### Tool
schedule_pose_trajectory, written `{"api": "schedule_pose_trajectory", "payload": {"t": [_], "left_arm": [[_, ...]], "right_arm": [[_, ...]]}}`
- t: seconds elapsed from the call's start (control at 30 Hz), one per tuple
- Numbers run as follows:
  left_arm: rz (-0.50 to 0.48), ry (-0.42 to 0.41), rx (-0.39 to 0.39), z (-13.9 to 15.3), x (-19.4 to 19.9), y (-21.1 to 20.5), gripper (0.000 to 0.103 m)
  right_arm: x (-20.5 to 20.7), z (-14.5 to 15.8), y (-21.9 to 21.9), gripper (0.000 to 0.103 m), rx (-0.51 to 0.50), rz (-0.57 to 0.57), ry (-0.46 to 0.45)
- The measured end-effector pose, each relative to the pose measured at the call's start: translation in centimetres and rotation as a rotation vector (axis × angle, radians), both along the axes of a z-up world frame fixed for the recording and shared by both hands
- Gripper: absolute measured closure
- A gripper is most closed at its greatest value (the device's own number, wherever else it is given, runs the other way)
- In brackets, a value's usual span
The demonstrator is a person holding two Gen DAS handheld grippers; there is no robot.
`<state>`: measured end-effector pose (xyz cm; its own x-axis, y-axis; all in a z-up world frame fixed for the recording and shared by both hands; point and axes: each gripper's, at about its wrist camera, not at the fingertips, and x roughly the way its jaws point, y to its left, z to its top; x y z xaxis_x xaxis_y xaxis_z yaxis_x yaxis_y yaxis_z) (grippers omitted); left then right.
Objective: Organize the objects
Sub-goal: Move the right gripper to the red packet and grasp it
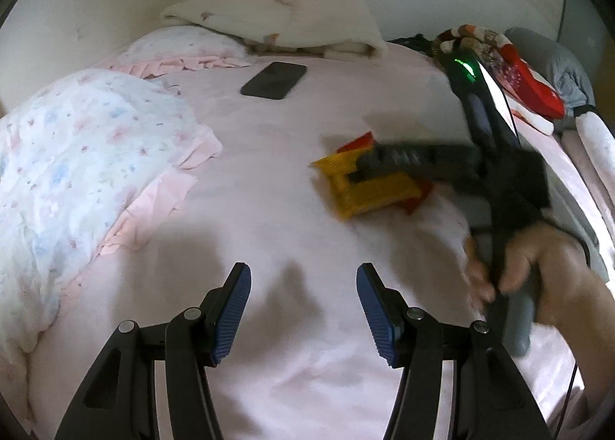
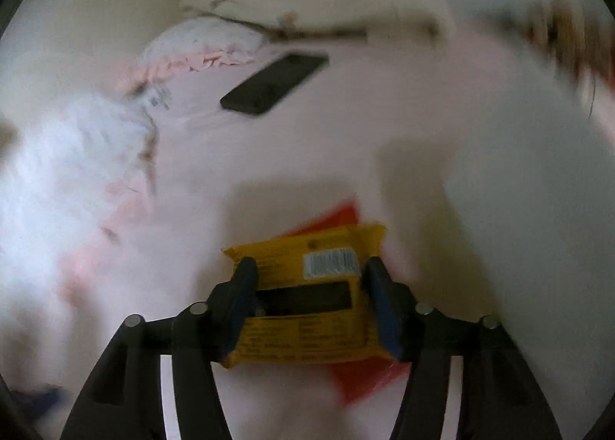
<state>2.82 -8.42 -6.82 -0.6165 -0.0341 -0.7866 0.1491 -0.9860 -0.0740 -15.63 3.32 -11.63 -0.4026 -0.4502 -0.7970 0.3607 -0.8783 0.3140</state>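
Observation:
A yellow snack packet (image 1: 369,192) lies on the pink bed sheet (image 1: 269,209), on top of a red packet (image 1: 359,142). In the right wrist view the yellow packet (image 2: 307,301) sits between the two fingers of my right gripper (image 2: 309,278), which stand at its two sides; the red packet (image 2: 361,378) shows under it. From the left wrist view my right gripper (image 1: 369,167) reaches over the packets, blurred. My left gripper (image 1: 303,280) is open and empty above bare sheet. A black phone (image 1: 273,80) lies further back.
A floral quilt (image 1: 77,155) is bunched at the left. A folded white blanket (image 1: 276,17) and a pillow (image 1: 184,42) lie at the head of the bed. Red patterned cloth (image 1: 515,70) and grey clothing (image 1: 553,59) lie at the right edge.

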Motion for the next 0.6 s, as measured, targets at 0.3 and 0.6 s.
{"api": "schedule_pose_trajectory", "payload": {"t": [0.3,0.6], "left_arm": [[-0.005,0.004,0.029,0.5,1.4,1.0,0.048],[0.035,0.025,0.058,1.4,1.9,-0.4,0.048]], "right_arm": [[11.1,-1.8,3.6,0.045,0.111,0.246,-0.001],[7.7,3.4,0.8,0.058,0.102,0.196,0.192]]}}
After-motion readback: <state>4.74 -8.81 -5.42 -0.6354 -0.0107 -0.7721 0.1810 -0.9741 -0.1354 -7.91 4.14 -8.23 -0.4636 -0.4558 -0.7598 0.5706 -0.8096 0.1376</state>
